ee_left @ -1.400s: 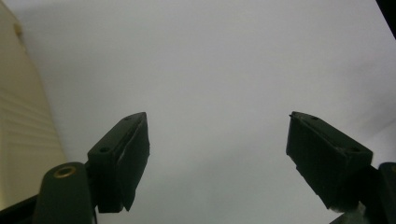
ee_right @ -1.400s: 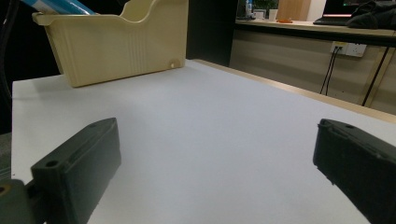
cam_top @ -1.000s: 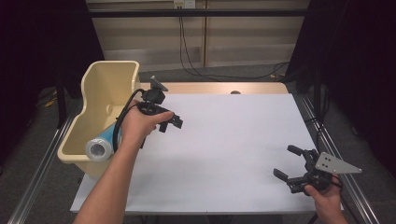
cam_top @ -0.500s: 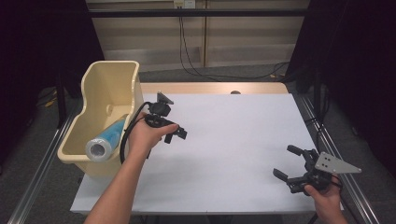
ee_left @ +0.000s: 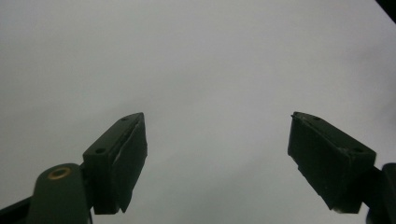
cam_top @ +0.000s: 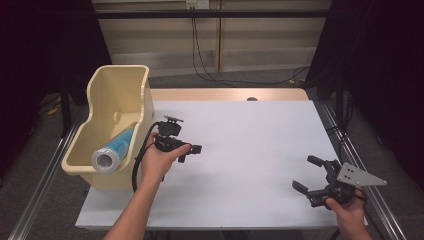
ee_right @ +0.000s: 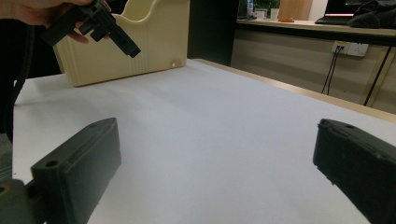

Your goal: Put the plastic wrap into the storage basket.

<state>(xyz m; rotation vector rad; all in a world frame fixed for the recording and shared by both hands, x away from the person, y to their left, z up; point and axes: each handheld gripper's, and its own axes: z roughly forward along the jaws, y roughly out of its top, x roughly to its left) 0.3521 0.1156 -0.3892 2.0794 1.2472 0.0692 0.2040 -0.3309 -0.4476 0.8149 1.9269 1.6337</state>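
The blue roll (cam_top: 114, 151) is lying inside the cream bin (cam_top: 118, 95), at nine o'clock. The left gripper (cam_top: 192, 150) and right gripper (cam_top: 304, 175) are empty, jaws apart, so placing seems done; next probably resting.

I see a white table top (cam_top: 260, 150) with a wooden strip (cam_top: 225, 94) along its far edge. Behind it black cables (cam_top: 199, 55) hang from a wall socket (cam_top: 197, 4). The strip has a small dark spot (cam_top: 251, 99), maybe a hole.
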